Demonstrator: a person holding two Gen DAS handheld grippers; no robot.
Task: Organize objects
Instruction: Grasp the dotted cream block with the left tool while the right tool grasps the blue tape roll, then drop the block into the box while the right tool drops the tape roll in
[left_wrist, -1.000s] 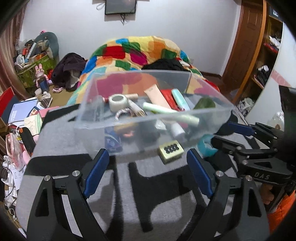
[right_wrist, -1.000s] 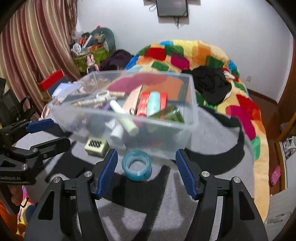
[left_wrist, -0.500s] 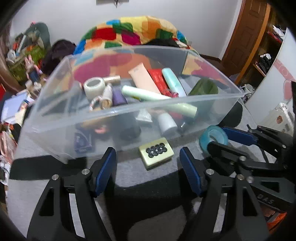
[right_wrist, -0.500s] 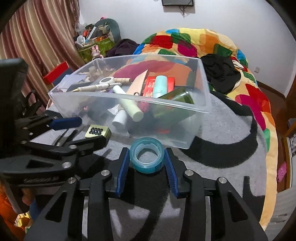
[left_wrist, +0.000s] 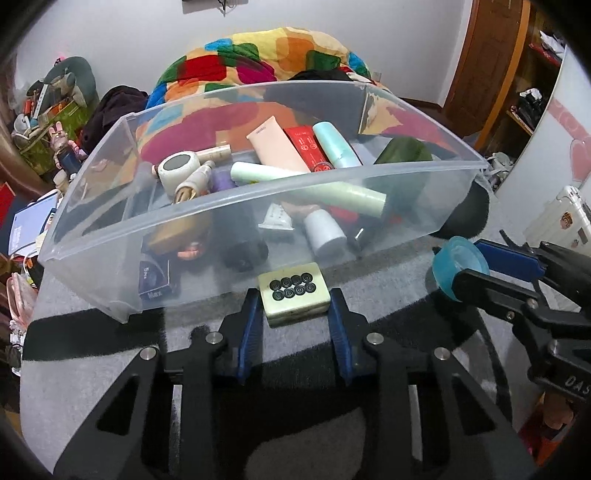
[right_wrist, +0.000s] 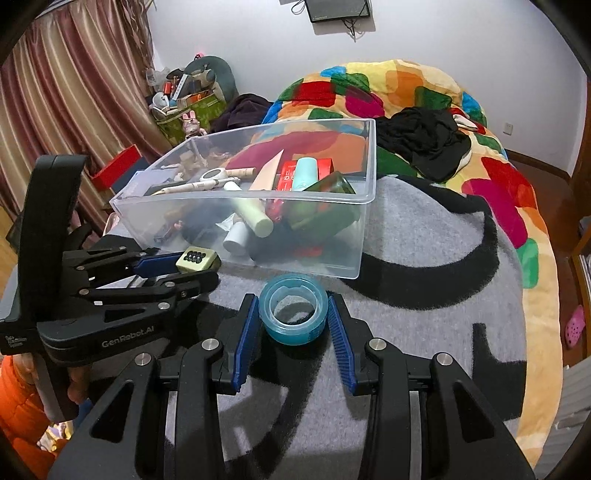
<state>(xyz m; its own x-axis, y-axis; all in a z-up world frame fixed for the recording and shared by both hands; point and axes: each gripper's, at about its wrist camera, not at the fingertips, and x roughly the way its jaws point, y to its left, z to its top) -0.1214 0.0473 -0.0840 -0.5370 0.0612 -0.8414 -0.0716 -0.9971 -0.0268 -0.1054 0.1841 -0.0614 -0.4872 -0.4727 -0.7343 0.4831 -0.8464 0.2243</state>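
Note:
A clear plastic bin (left_wrist: 92, 236) holds several tubes, bottles and boxes; it also shows in the right wrist view (right_wrist: 364, 192). My left gripper (left_wrist: 294, 295) is shut on a pale green box with black buttons (left_wrist: 293, 297), just in front of the bin's near wall; the box also shows in the right wrist view (right_wrist: 197, 259). My right gripper (right_wrist: 293, 314) is shut on a teal tape roll (right_wrist: 293, 314), held a little above the grey blanket. The tape roll (left_wrist: 454, 266) and right gripper show at the right of the left wrist view.
The bin stands on a grey and black blanket (right_wrist: 424, 258) on a bed. A patchwork quilt (right_wrist: 406, 85) and black clothes (right_wrist: 421, 140) lie behind it. Curtains (right_wrist: 74, 92) and a cluttered pile of items (right_wrist: 184, 96) are at the left.
Both grippers moved forward and closed: the left onto the green button box, the right onto the teal tape roll. The tape roll is now raised off the blanket.

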